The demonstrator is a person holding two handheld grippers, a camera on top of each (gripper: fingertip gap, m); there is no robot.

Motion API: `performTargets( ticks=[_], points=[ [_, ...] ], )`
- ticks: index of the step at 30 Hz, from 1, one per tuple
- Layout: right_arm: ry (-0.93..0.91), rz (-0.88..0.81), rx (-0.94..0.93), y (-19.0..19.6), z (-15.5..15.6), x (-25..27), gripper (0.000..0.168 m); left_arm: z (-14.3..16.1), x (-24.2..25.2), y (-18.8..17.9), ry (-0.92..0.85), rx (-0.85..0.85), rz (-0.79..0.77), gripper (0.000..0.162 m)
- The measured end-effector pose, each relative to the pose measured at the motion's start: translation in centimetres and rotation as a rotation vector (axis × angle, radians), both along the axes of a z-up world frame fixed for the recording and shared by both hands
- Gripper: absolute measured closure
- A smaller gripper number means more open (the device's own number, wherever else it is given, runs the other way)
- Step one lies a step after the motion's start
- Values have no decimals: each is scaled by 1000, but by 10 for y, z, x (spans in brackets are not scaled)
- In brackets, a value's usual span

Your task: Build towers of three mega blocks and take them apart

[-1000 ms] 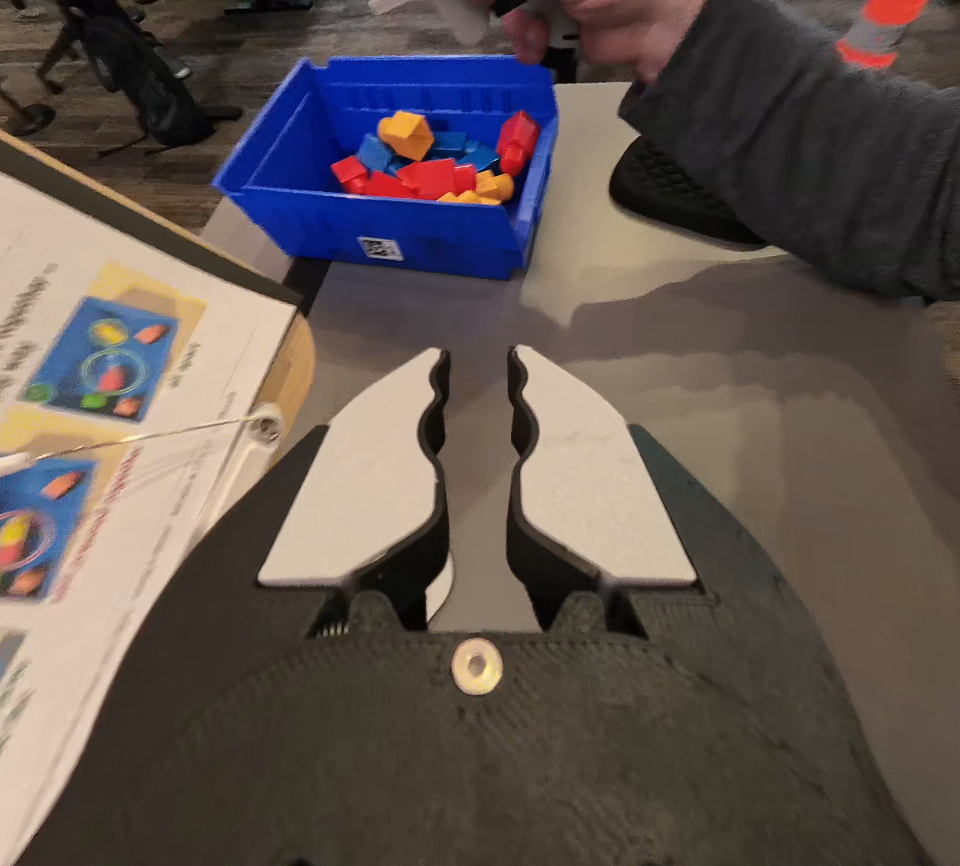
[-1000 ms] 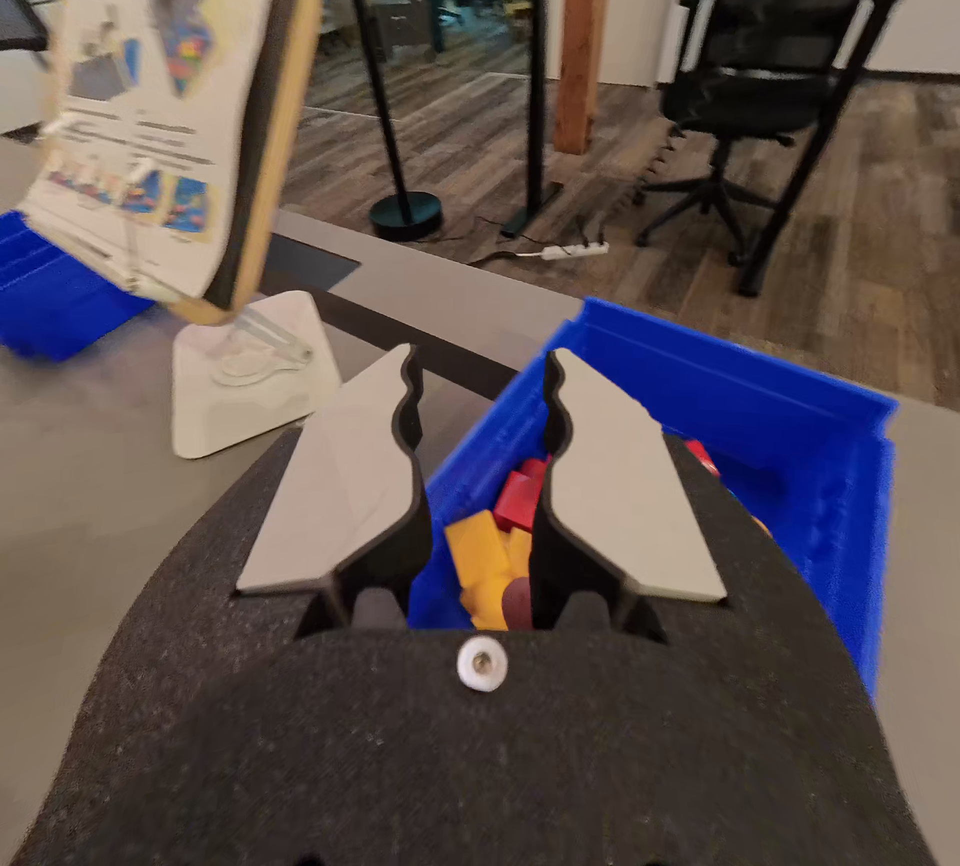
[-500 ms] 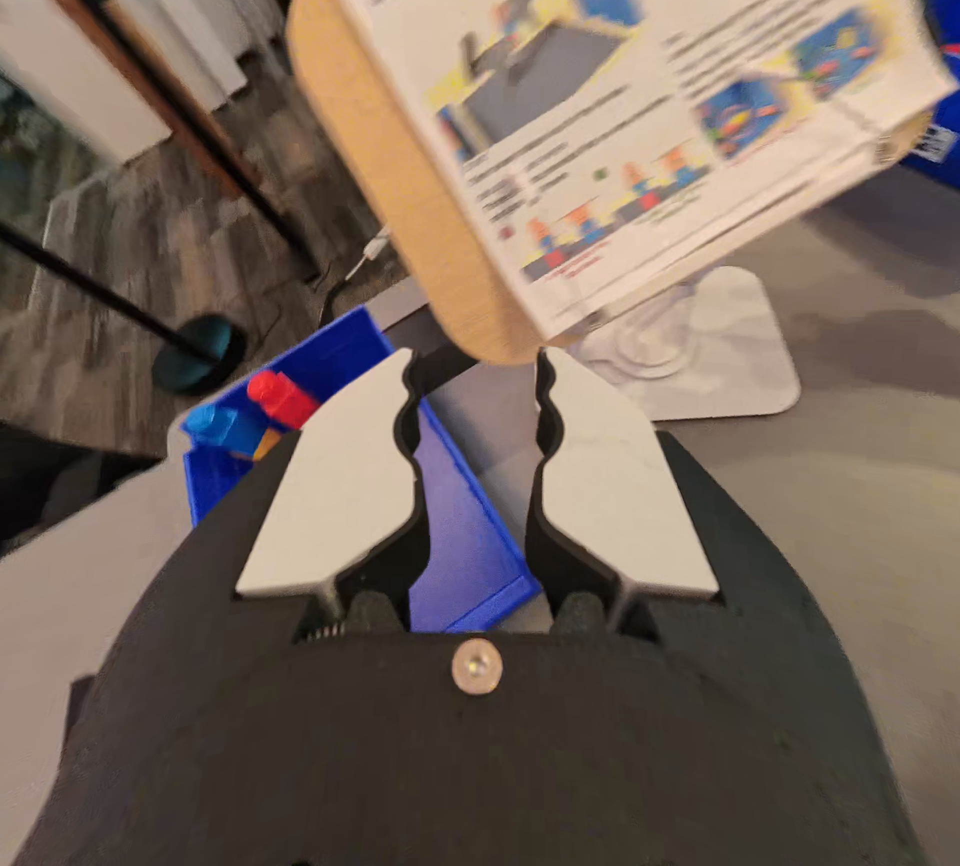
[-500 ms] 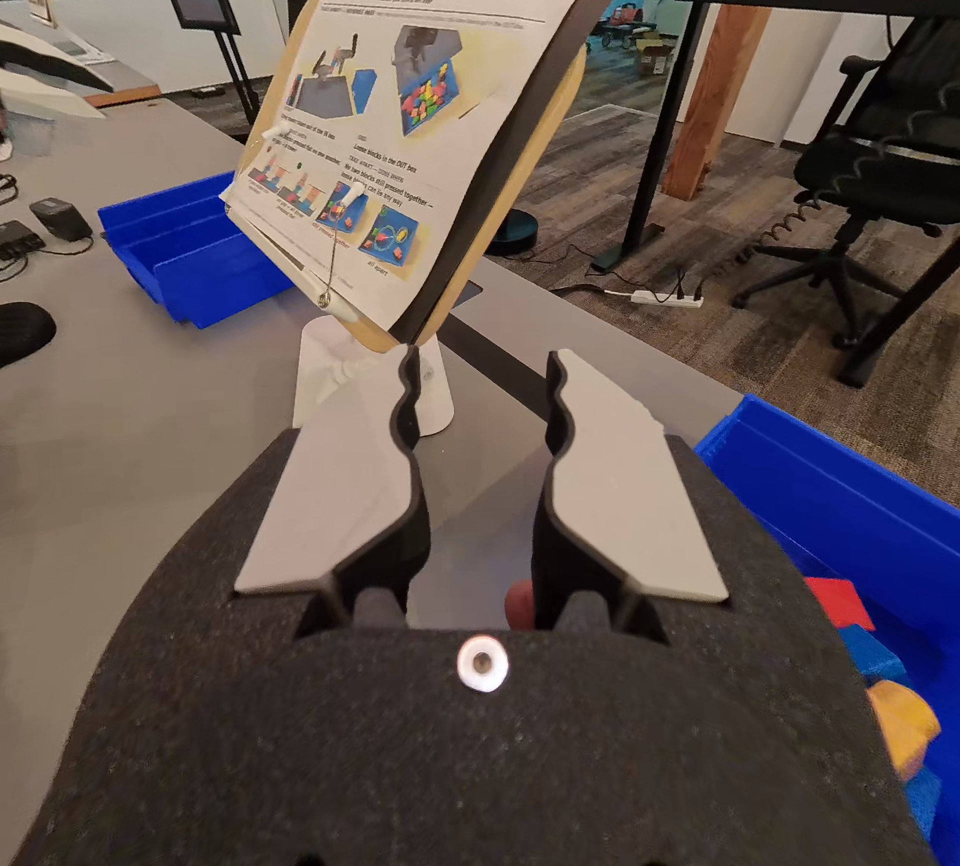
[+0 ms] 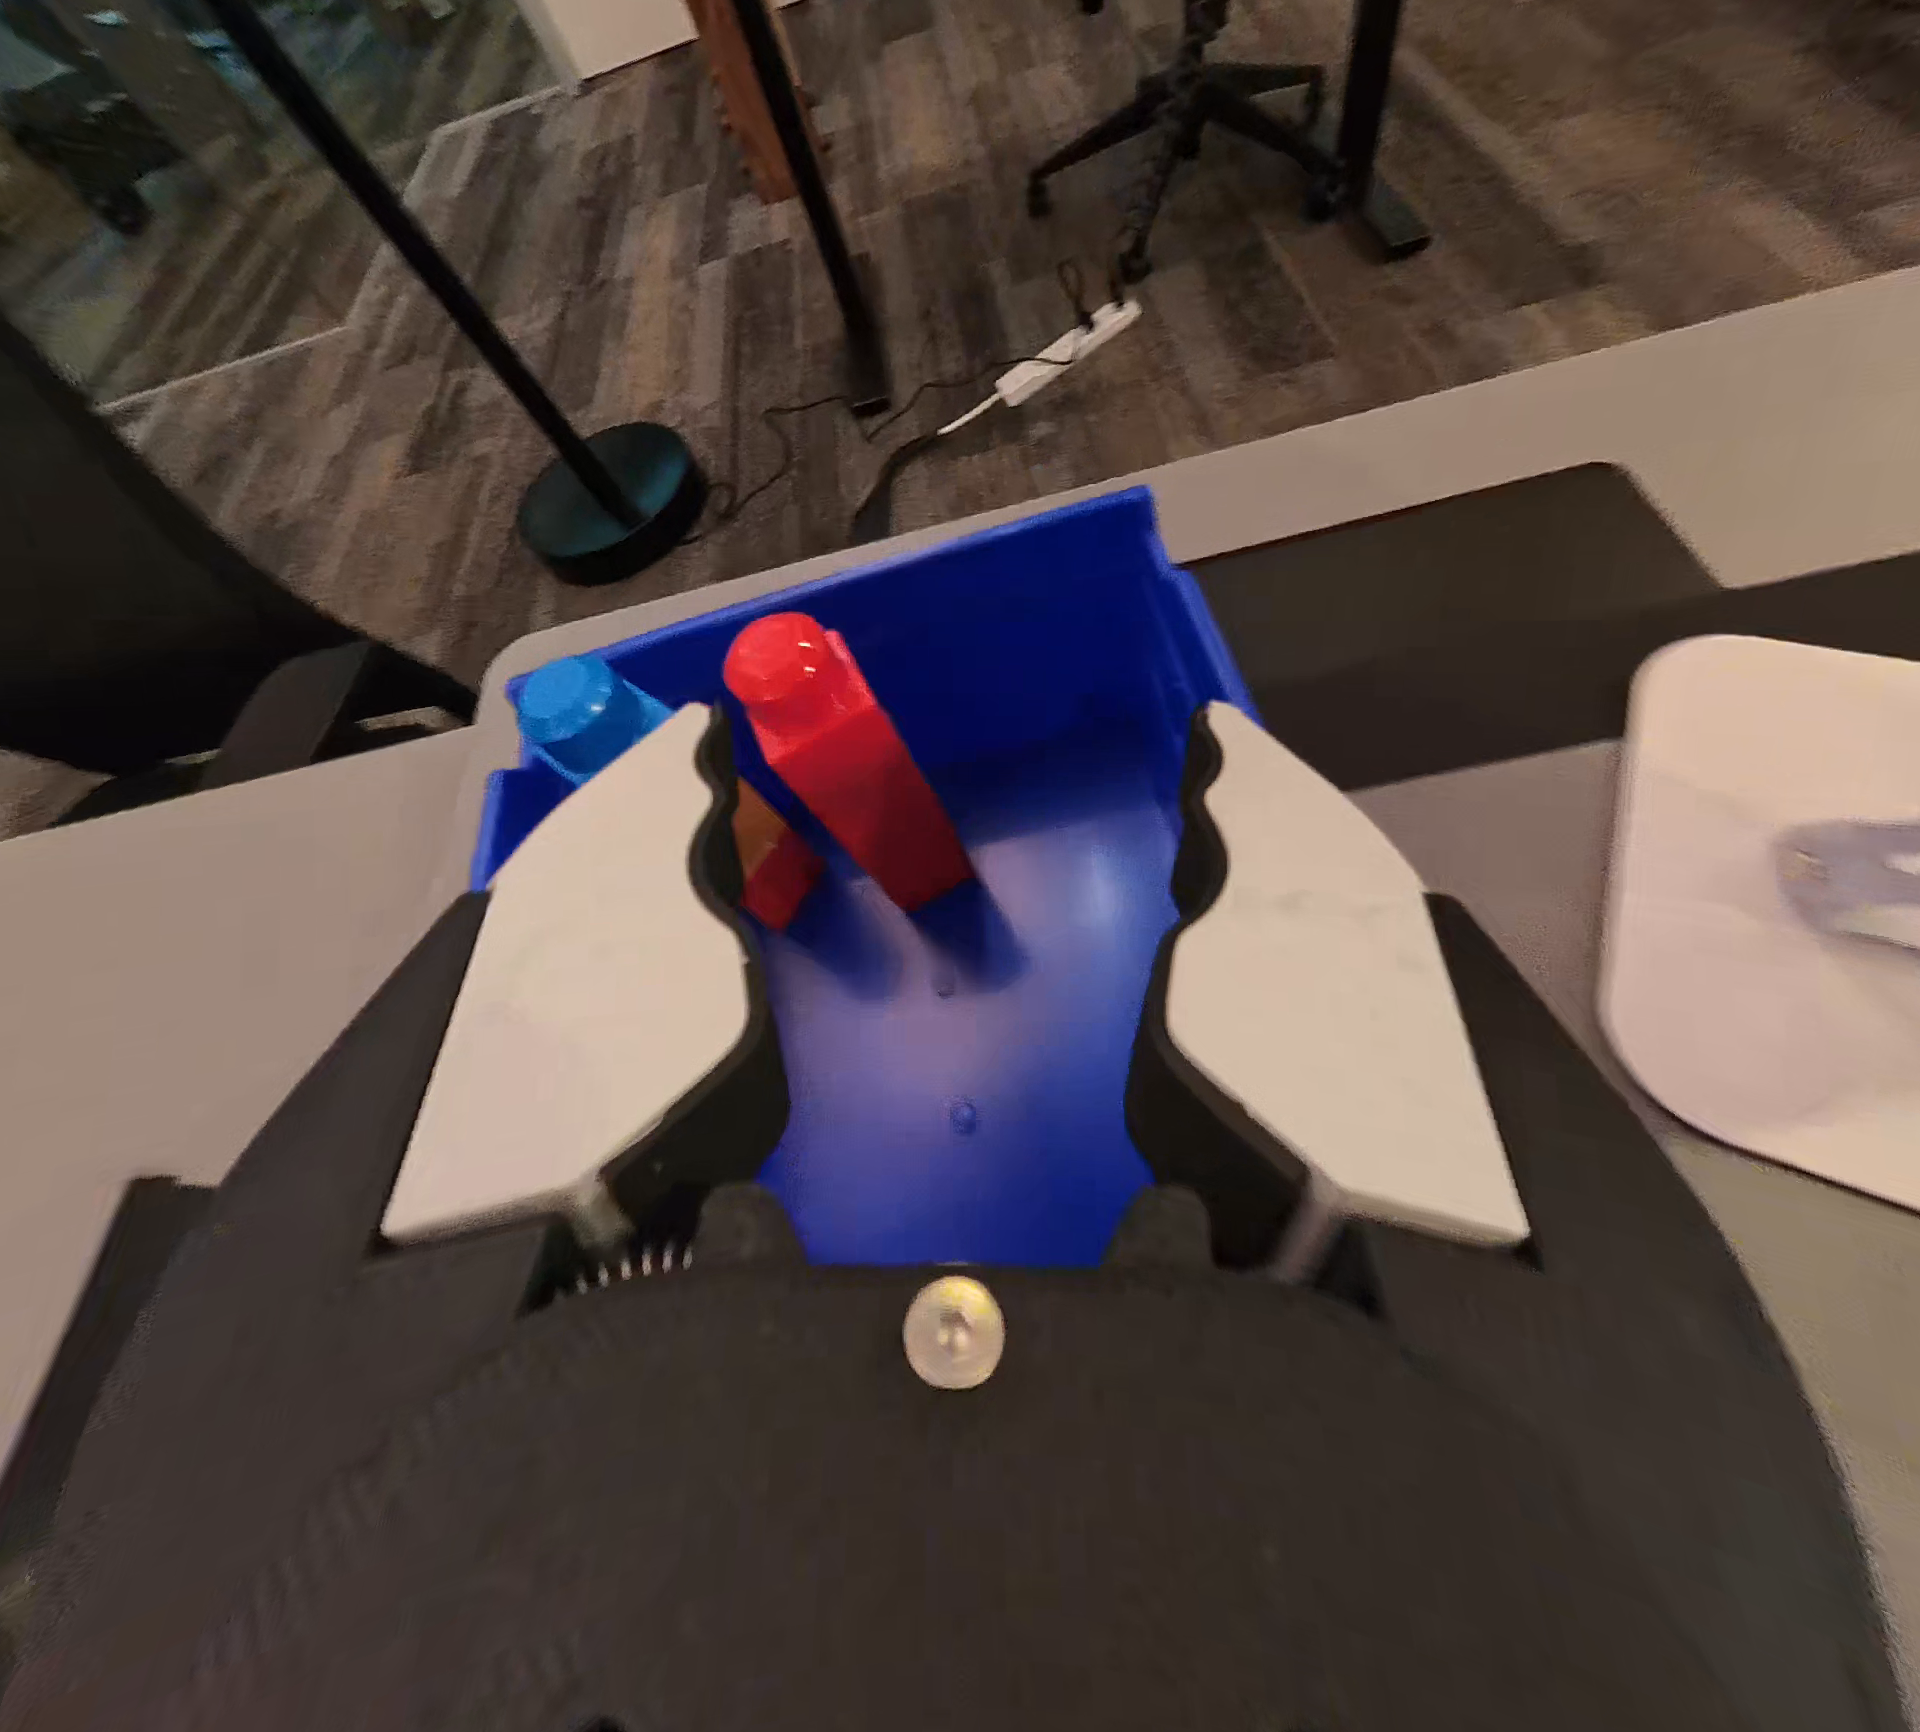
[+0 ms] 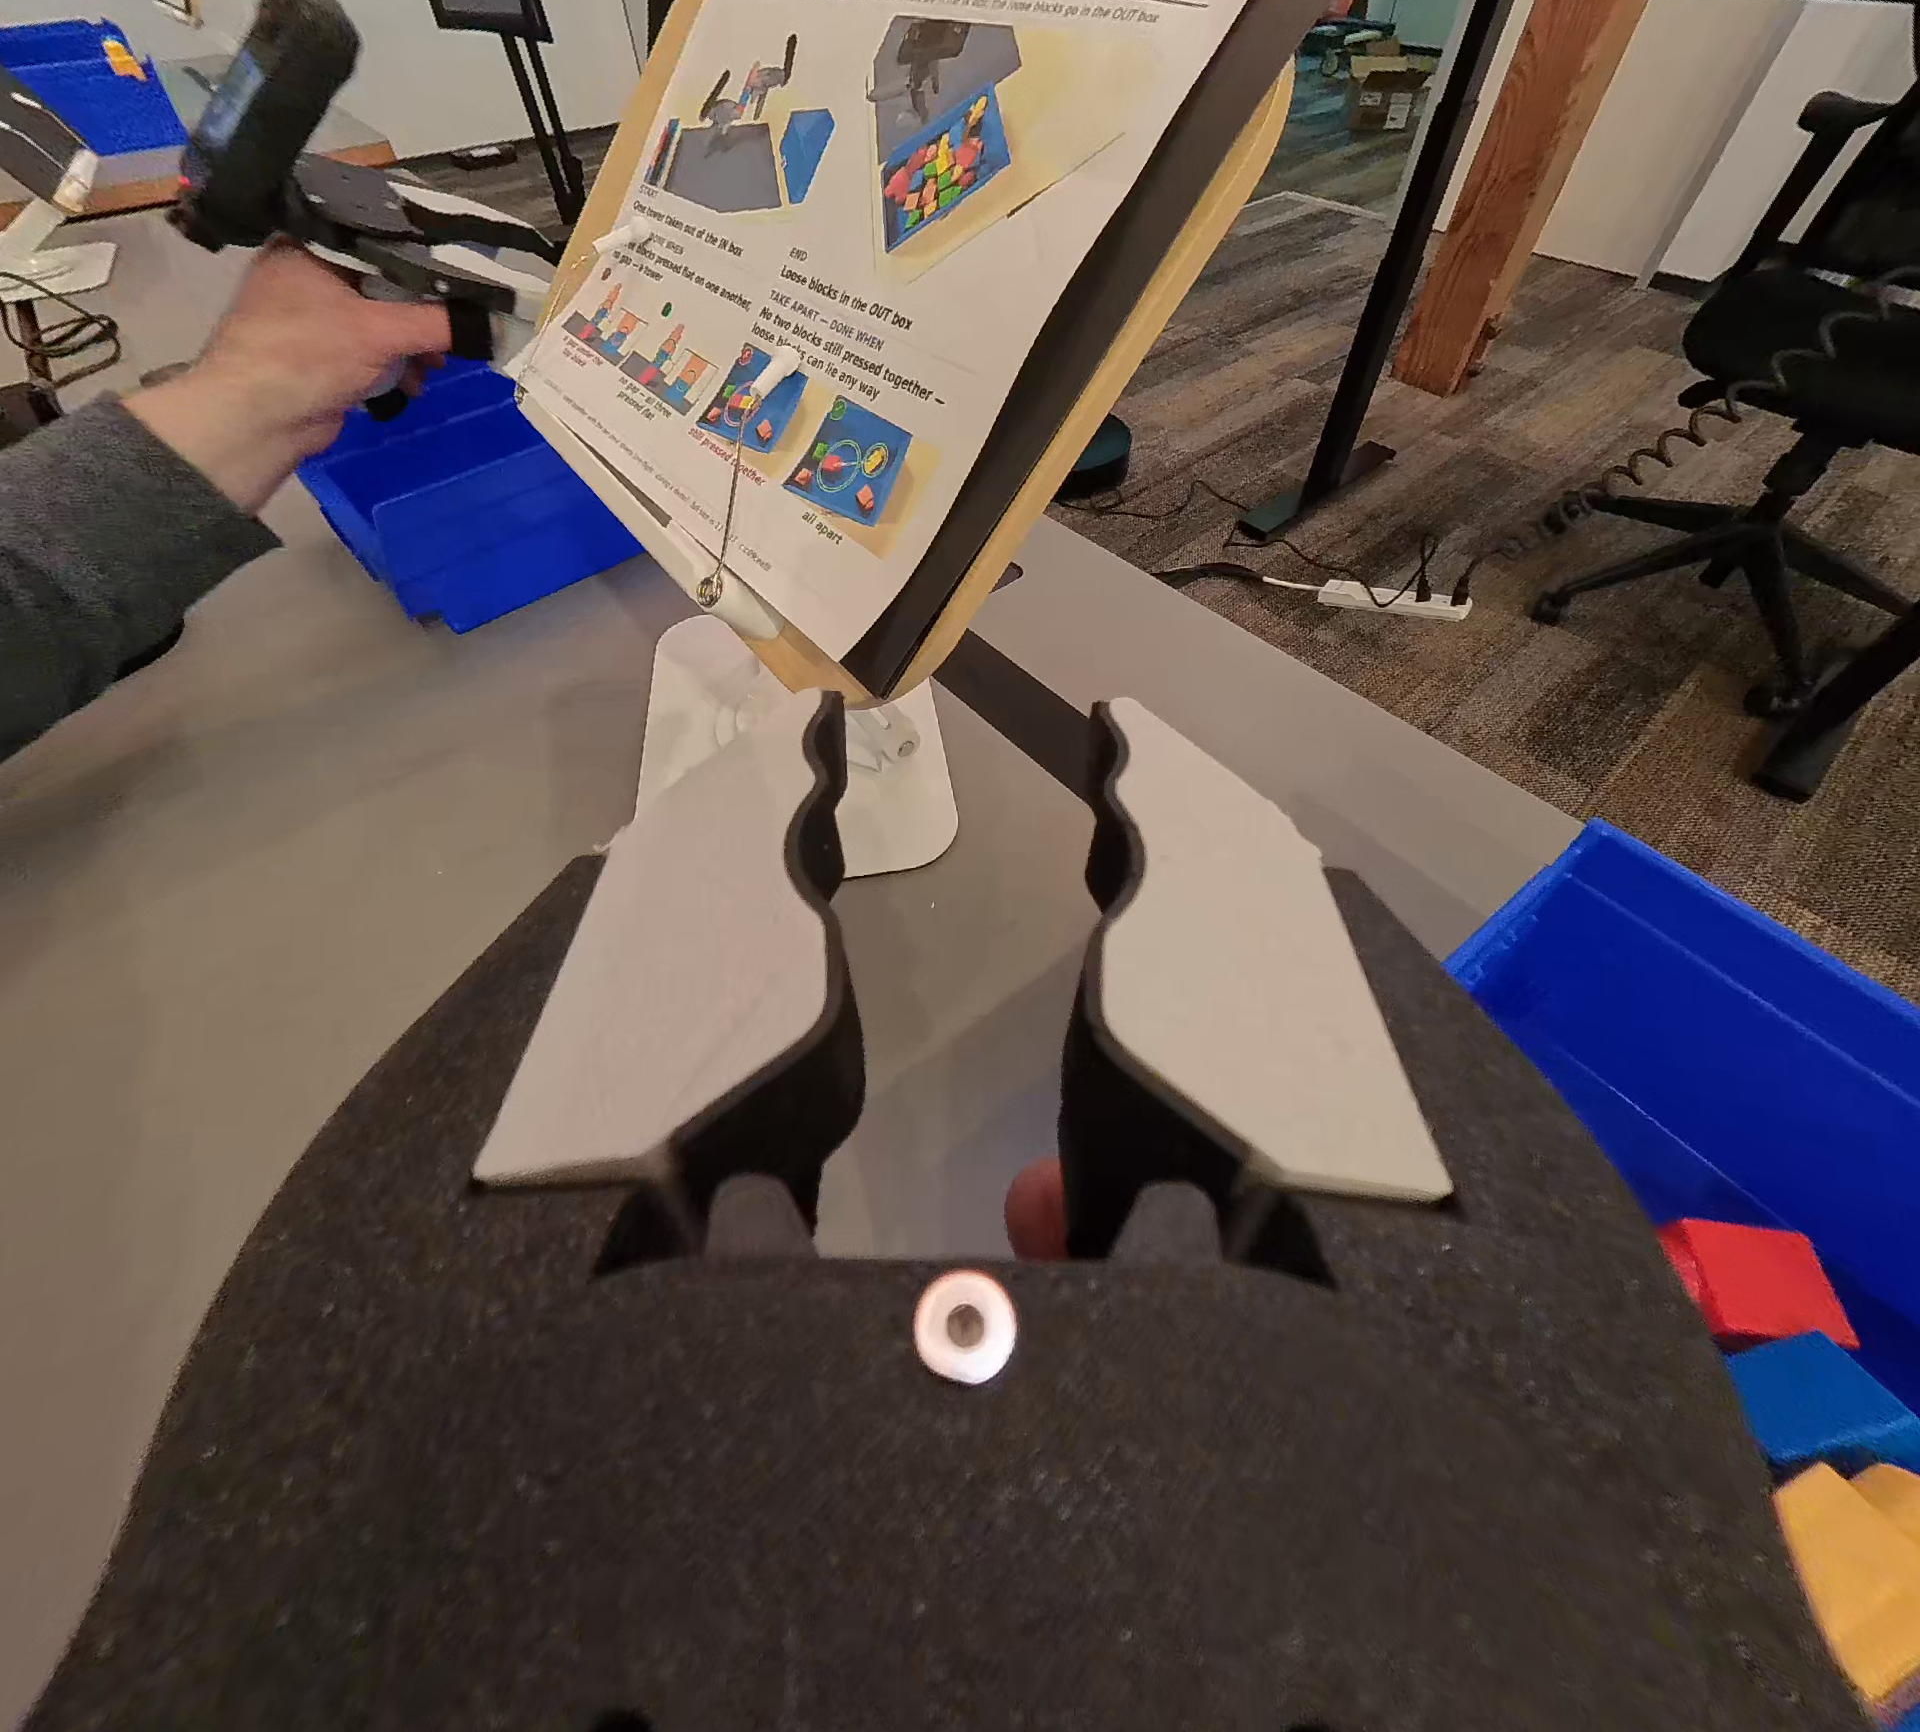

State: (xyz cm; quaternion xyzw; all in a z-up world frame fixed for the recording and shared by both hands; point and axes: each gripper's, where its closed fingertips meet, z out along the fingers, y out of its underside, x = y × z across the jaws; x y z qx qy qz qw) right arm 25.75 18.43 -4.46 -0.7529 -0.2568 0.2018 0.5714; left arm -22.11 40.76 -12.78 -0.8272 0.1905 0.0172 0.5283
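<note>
Left gripper (image 5: 951, 773) spread wide, empty, poised over left bin (image 5: 1049, 633), likely lining up on red tower (image 5: 852, 768) leaning inside. Blue tower (image 5: 577, 716) in far-left corner; third stack half hidden behind finger. Right gripper (image 6: 961, 773) part open, empty, parked over table (image 6: 260, 851). Right bin (image 6: 1683, 996) holding loose blocks (image 6: 1756, 1277): red, blue, yellow.

- Two blue bins: one (image 5: 1039, 581) under the left gripper, one (image 6: 1704, 1028) at the right.
- Two standing towers: one red-topped (image 5: 852, 768), one blue-topped (image 5: 582, 716).
- One instruction board (image 6: 935, 228) on a white stand.
- Several loose blocks (image 6: 1766, 1277), mostly hidden.
</note>
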Motion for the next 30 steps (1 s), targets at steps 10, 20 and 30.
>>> performTargets(
  ticks=[10,20,30],
  points=[
    [-3,22,-6,0,-3,-8,125,-32,-14,46,92,-19,130,78],
    [-8,28,-6,0,-4,-9,126,-56,-21,69,93,-77,162,80],
    [-9,31,-4,0,-4,-10,126,-79,-22,76,113,-151,175,97]
  ],
)
